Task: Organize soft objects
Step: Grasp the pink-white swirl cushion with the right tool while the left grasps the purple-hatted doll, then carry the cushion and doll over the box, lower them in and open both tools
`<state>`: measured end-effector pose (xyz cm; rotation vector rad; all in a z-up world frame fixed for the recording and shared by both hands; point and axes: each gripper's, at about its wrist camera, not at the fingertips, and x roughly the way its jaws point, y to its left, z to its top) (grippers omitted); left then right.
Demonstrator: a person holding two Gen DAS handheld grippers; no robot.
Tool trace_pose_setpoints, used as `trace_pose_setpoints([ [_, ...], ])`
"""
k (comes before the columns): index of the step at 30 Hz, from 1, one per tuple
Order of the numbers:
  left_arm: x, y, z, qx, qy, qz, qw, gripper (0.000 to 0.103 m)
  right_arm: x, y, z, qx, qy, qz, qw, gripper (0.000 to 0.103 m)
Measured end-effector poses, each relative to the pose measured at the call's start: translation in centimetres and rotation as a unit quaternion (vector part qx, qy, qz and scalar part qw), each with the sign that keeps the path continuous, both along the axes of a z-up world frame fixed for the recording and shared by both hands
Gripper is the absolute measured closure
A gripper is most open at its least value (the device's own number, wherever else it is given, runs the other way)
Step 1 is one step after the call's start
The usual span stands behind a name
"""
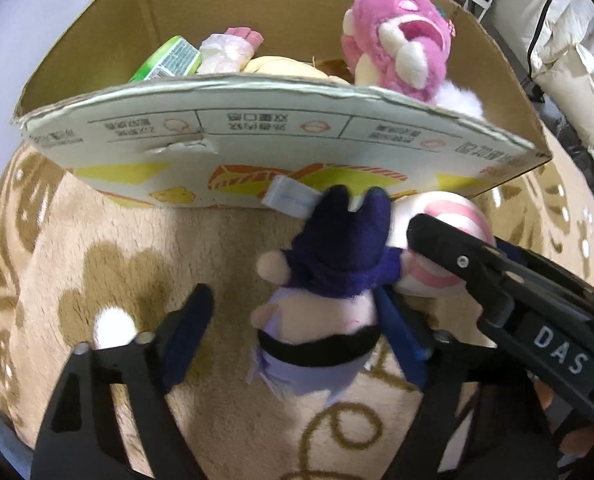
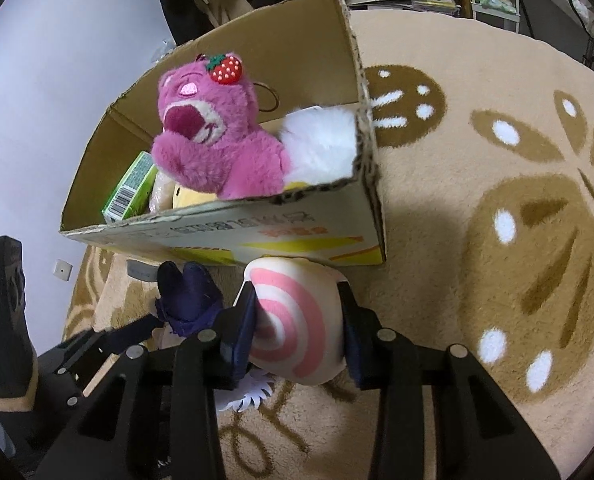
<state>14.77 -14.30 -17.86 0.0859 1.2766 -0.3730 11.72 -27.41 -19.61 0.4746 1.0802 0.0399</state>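
The cardboard box [image 2: 233, 236] stands on the rug [image 2: 497, 240] just ahead of both tools, already holding a pink bear [image 2: 217, 148], a white plush [image 2: 321, 144], a green carton [image 2: 131, 192] and more. The right hand-held gripper [image 2: 297, 320] is closed on the pink-and-white swirl plush [image 2: 297, 328], just short of the box's near wall. The left hand-held gripper [image 1: 297, 316] is spread wide around the purple-hooded doll [image 1: 329, 280], lying lengthwise toward the box, gripped by neither finger.

The box [image 2: 297, 236] stands on the rug [image 2: 497, 240]; the bear [image 2: 217, 140] lies in it; the doll [image 1: 329, 280] and swirl plush [image 2: 297, 328] lie side by side before it.
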Motion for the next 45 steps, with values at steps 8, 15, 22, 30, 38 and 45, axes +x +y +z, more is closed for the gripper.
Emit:
trace_pose_setpoints([
  [8,-1.5,0.2,1.2,0.003,-0.014,-0.005,0.9999,0.053,-0.5,-0.5,0.7,0.003,-0.008,-0.003,1.0,0.062],
  [15,-2.1,1.9,3.4,0.051,-0.064,0.035,0.996,0.054,-1.7,-0.5,2.6,-0.009,-0.037,-0.004,0.999,0.063],
  [22,-3.7,4.2,7.0,0.05,-0.121,0.072,0.9888,0.054,-4.0,-0.7,5.2,-0.015,-0.079,-0.004,0.997,0.063],
  [30,-3.9,5.9,12.4,0.05,-0.199,0.09,0.9746,0.054,-5.6,-0.1,9.7,-0.031,-0.159,-0.003,0.987,0.063],
  [38,-3.1,6.5,15.4,0.024,-0.272,0.104,0.9564,0.054,-5.2,0.2,11.3,-0.039,-0.207,-0.001,0.978,0.063],
  [45,-0.7,5.2,16.5,0.036,-0.296,0.081,0.9511,0.054,-3.4,0.6,11.0,-0.035,-0.222,0.006,0.974,0.063],
])
